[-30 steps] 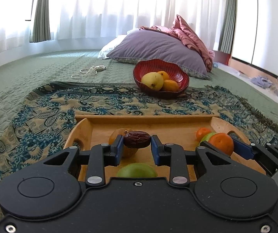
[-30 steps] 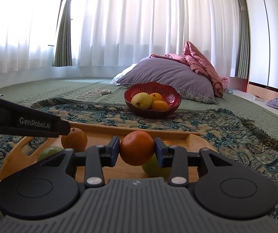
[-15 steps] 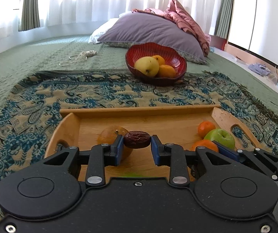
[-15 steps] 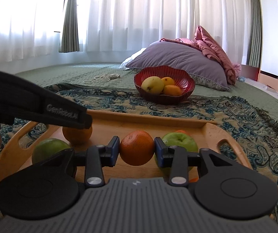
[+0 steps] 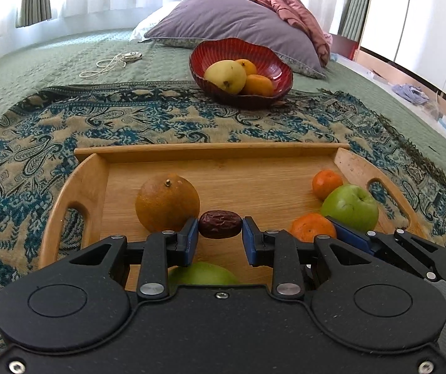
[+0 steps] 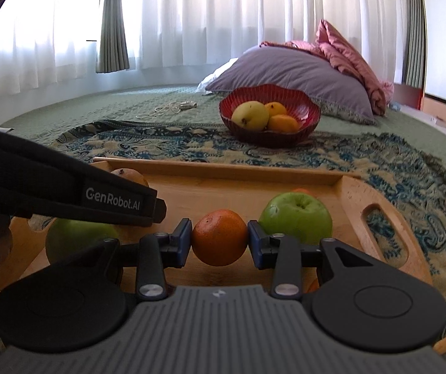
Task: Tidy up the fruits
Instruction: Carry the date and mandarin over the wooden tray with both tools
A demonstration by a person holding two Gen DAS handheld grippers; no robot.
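Observation:
My left gripper [image 5: 220, 237] is shut on a dark brown date [image 5: 220, 224], held above the wooden tray [image 5: 210, 152]. My right gripper [image 6: 219, 241] is shut on a small orange [image 6: 219, 237] above the same tray [image 6: 223, 168]; it also shows in the left wrist view [image 5: 311, 227]. On the tray lie a large brownish orange [image 5: 167, 202], a green apple [image 5: 349, 207], a small mandarin [image 5: 326, 184] and a second green apple [image 5: 202, 275], partly hidden under my left gripper. A red bowl [image 5: 241, 71] beyond the tray holds a yellow pear and two orange fruits.
The tray sits on a blue and tan patterned cloth [image 5: 35, 143] over a green quilted bed. A purple pillow [image 5: 238, 21] and pink blanket lie behind the bowl. A white cord [image 5: 110, 62] lies at the far left. The left gripper's strap [image 6: 67, 187] crosses the right wrist view.
Both grippers have risen and moved forward over the tray, each keeping its fruit. The view now looks down more on the tray; the bowl appears nearer.

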